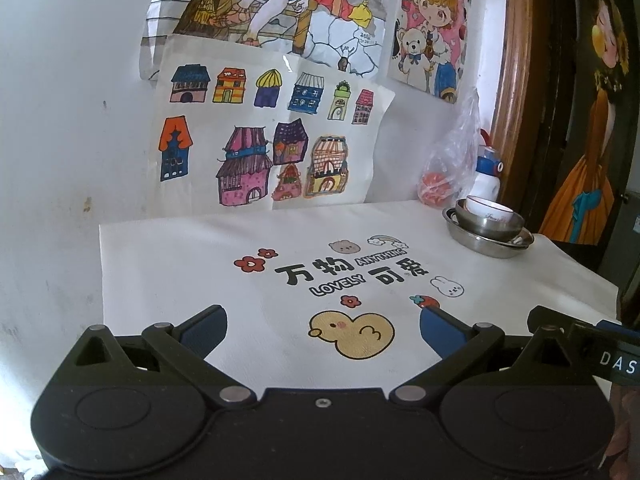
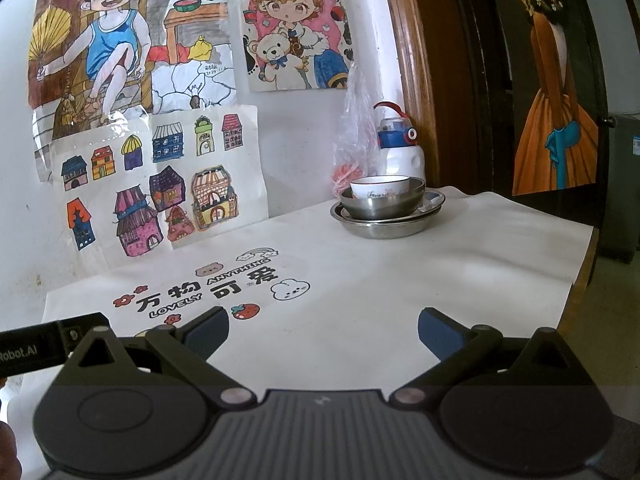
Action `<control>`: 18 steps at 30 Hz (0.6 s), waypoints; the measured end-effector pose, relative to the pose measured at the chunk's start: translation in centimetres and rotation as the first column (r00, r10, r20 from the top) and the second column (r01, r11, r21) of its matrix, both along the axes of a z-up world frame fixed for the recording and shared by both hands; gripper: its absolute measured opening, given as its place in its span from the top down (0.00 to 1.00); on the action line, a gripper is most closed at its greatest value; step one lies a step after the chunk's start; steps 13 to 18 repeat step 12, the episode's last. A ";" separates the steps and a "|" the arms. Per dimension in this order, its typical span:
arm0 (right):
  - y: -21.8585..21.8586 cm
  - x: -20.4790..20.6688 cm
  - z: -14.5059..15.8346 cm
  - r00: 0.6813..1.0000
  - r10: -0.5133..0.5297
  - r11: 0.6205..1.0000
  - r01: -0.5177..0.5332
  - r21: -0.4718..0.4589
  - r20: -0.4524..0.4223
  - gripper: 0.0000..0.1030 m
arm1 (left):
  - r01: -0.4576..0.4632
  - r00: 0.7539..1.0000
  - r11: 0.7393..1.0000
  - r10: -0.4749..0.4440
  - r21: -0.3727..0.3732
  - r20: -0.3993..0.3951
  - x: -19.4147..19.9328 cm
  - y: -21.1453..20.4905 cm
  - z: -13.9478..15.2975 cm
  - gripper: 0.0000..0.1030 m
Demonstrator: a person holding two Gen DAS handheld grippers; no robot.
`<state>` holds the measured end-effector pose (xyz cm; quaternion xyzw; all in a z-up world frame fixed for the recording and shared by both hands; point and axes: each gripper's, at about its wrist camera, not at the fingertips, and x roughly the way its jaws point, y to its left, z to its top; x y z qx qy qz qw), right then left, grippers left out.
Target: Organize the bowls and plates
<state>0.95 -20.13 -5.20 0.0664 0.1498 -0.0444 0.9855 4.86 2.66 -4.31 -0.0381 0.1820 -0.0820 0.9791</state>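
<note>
Left wrist view: left hand-held gripper (image 1: 323,330) spread wide, nothing between the blue pads (image 1: 204,330), hovering over the near edge of the white cloth (image 1: 180,264) covering the tabletop. Duck print (image 1: 352,334) directly ahead of the jaws. Stack sitting at the far right corner of the cloth: white ceramic bowl (image 1: 489,206) nested in a steel bowl (image 1: 490,224), both on a steel plate (image 1: 490,244). Just behind the stack: white bottle with blue cap (image 1: 488,176) and a clear plastic bag (image 1: 452,160) holding something orange-red. Well apart from the stack, gripper nowhere near touching it. Edge of the right hand-held gripper (image 1: 592,336) visible at far right of frame.

Right wrist view: right hand-held gripper (image 2: 323,330) also released, jaws wide, empty, over the cloth (image 2: 400,280) near its front edge. Same stack straight ahead and slightly right, at the far corner: ceramic bowl (image 2: 380,188) inside steel bowl (image 2: 382,204), on steel plate (image 2: 386,226). Bottle (image 2: 400,148) and bag (image 2: 356,136) behind the stack, against the wall. Strawberry print (image 2: 245,311) just left of the jaw line. Part of the left hand-held gripper (image 2: 52,340) showing at left edge.
</note>
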 end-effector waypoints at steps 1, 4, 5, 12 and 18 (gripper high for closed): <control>0.0 0.0 0.0 1.000 0.000 1.000 0.000 0.000 0.000 0.00 | 0.001 1.000 1.000 -0.001 -0.001 0.000 0.0 0.0 0.0 0.01; 0.0 0.0 0.0 1.000 0.000 1.000 0.000 0.000 0.000 0.00 | 0.000 1.000 1.000 0.000 0.004 0.000 0.1 -0.1 0.0 0.01; 0.0 0.0 0.0 1.000 0.000 1.000 0.000 0.000 -0.001 0.00 | 0.001 1.000 1.000 -0.001 0.002 -0.001 0.0 0.0 0.0 0.01; 0.0 0.2 -0.2 1.000 0.002 1.000 -0.002 0.001 -0.002 0.00 | -0.001 1.000 1.000 0.001 0.001 -0.001 0.0 0.0 0.0 0.01; 0.0 0.2 -0.2 1.000 0.002 1.000 -0.002 0.001 -0.002 0.00 | -0.001 1.000 1.000 0.001 0.001 -0.001 0.0 0.0 0.0 0.01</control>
